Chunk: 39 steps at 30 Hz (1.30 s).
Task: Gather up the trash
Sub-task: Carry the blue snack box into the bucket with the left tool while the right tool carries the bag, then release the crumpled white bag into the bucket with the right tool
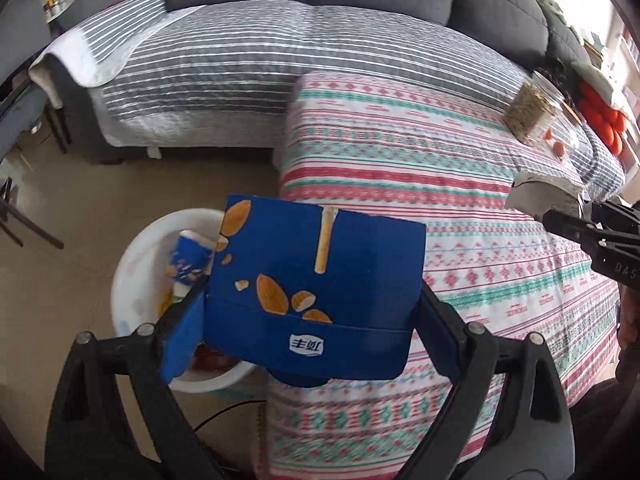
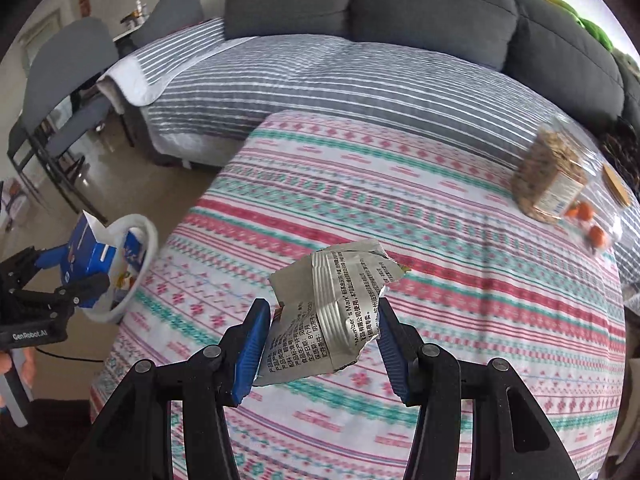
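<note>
My left gripper [image 1: 310,312] is shut on a blue snack box [image 1: 316,284] printed with almonds, holding it in the air beside the table's left edge, over a white bin [image 1: 132,276] that stands on the floor. The bin holds a blue paper cup [image 1: 192,256] and other scraps. My right gripper [image 2: 320,340] is shut on a crumpled silver wrapper [image 2: 332,308] with printed text, held just above the patterned tablecloth [image 2: 400,208]. The left gripper with its box [image 2: 86,256] and the bin [image 2: 148,248] also show at the left in the right wrist view.
A clear jar of snacks [image 2: 548,176] and small oranges in a plastic bag [image 2: 592,224] lie at the table's far right. A grey sofa with a striped cover [image 2: 320,88] stands behind. Grey chairs [image 2: 60,92] stand at the far left. A black cable [image 1: 224,412] runs on the floor.
</note>
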Tool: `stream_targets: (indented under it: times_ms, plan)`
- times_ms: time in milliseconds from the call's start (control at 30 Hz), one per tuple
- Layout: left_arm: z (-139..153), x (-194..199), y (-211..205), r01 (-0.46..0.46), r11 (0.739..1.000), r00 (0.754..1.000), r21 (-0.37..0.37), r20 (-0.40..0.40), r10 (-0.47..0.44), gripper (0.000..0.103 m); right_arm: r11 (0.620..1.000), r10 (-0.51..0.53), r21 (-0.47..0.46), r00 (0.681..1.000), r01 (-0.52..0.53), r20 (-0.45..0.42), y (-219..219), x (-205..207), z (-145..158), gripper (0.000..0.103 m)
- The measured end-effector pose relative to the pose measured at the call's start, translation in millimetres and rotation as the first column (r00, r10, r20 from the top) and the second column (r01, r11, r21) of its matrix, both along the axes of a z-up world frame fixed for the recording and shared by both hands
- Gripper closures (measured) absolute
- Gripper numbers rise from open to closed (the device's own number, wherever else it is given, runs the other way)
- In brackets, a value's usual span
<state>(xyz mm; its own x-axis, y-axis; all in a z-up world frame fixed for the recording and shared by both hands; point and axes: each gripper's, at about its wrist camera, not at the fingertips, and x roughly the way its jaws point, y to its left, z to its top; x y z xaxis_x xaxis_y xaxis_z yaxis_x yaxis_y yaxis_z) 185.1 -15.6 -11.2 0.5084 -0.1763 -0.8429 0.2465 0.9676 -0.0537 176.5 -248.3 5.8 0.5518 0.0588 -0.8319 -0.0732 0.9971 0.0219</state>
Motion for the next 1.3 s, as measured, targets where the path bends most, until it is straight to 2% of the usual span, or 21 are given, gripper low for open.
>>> stream_targets:
  times_ms: [300,467,633,800,1067,1300]
  plan:
    - [-8.4,-1.1,62.6,-0.112,0.994,0.993,0.013,-0.023,0.112,0.01,0.997,0.079,-0.002,0.997,-0.079,-0.014,54.2,12.1,-6.5,0.049]
    - [-17.4,4.0,80.8,-0.153,0.988,0.988,0.03,-0.027,0.153,0.006,0.994,0.11,0.004,0.994,-0.11,-0.021,80.3,17.4,-11.0,0.049]
    - [-31.6,11.2,97.9,-0.212,0.976,0.975,0.044,-0.065,0.214,0.004,0.991,0.135,0.003,0.99,-0.135,-0.03,102.2,21.2,-16.9,0.049]
    - [-28.2,5.9,108.6,-0.229,0.971,0.972,0.062,-0.042,0.232,0.002,0.988,0.154,0.004,0.987,-0.154,-0.037,120.4,24.7,-21.0,0.049]
    - [-29.4,-13.5,136.9,-0.256,0.963,0.963,0.086,-0.065,0.262,0.002,0.979,0.204,0.014,0.977,-0.204,-0.055,156.9,34.0,-30.8,0.049]
    - [-26.8,-32.1,161.3,-0.279,0.953,0.957,0.115,-0.042,0.286,0.002,0.965,0.261,0.022,0.963,-0.261,-0.067,198.6,43.8,-42.4,0.049]
